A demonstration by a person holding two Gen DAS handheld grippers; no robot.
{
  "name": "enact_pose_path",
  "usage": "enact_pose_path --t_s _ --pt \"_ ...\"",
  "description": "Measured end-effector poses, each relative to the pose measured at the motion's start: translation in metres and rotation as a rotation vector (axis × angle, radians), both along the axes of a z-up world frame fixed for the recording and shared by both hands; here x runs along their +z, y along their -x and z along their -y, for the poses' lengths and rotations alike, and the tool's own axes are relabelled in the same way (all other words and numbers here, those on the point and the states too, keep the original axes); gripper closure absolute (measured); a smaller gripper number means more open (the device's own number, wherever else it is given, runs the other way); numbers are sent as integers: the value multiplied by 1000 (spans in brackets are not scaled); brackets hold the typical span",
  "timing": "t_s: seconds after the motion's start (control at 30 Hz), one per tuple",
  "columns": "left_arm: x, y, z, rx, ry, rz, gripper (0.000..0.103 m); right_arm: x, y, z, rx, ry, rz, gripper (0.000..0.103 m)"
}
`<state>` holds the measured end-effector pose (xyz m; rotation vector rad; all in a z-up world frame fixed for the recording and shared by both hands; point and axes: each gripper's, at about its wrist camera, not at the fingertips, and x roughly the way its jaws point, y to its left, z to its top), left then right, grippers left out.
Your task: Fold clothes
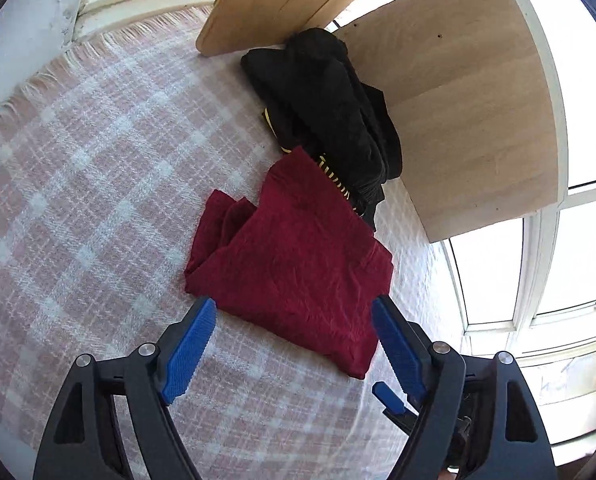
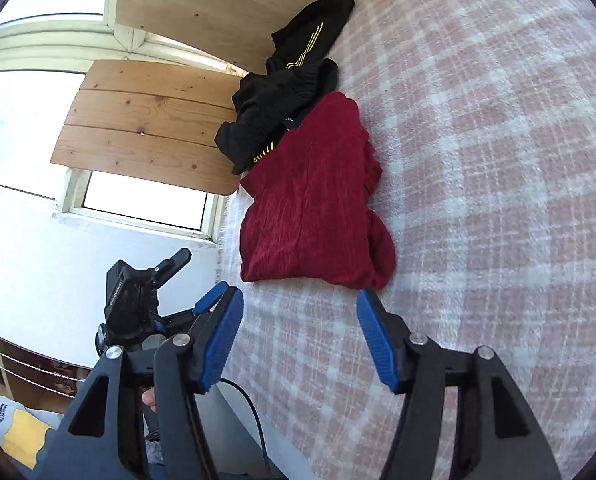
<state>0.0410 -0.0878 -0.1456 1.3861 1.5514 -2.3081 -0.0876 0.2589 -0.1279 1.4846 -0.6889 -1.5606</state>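
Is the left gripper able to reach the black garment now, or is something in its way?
Probably not directly. The left gripper is open, and the folded red garment lies between it and the black garment, overlapping its near edge. It would likely have to pass over the red one.

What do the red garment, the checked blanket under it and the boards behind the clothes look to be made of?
Red garment: soft crinkled fabric, matte, with fine ribbed wrinkles; probably a knit or crepe.
Checked blanket: fuzzy woven cloth, likely wool or a blend; the fringe along its edge suggests weaving.
Boards: pale wood, with visible grain, knots and plank seams; the finish looks bare or lightly sealed.
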Motion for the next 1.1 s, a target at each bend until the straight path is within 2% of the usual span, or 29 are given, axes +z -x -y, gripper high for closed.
enact_pose_path --t_s 0.07,0.13,0.2,0.23,0.37,0.43,0.53,0.63,0.73,0.77,0.8,0.83,0.9,0.93,0.97,1.0,1.03,1.1 --pt "-13 -7 3 23 -81 52 23 -12 -7 -9 -43 36 60 43" --pt "-29 -9 0 35 -111 89 23 -24 -8 -5 -73 12 76 43" --pt "-40 -3 -7 37 -88 126 23 -34 -6 0 -110 15 86 46" --pt "-40 0 -11 34 -68 113 22 -34 -5 5 -118 15 80 46" --pt "-29 12 -16 13 71 118 22 -34 7 12 -125 5 66 46" --pt "-27 20 -15 8 118 120 22 -32 12 18 -118 1 56 46" --pt "-25 33 -16 -8 144 107 22 -32 19 27 -105 -5 49 46" --pt "-27 44 -15 -6 134 90 22 -31 24 36 -102 9 40 46" --pt "-27 46 -17 -9 146 72 27 -31 22 35 -120 20 39 46" --pt "-27 45 -17 -10 150 60 33 -32 20 32 -126 23 29 46" --pt "-27 45 -18 -18 163 59 37 -33 18 30 -131 25 18 50" --pt "-28 47 -19 -30 183 66 47 -34 18 29 -138 27 11 51" --pt "-29 49 -20 -47 203 64 59 -35 18 28 -156 24 12 53" --pt "-30 51 -19 -58 197 66 79 -35 18 29 -163 21 13 55" --pt "-32 54 -17 -69 188 77 95 -38 18 27 -172 12 18 65" --pt "-35 54 -15 -68 180 86 92 -40 17 26 -180 2 25 79" --pt "-35 53 -13 -60 169 86 93 -45 16 22 -196 -9 40 86" --pt "-35 51 -12 -55 162 89 93 -49 14 15 -219 2 51 92"
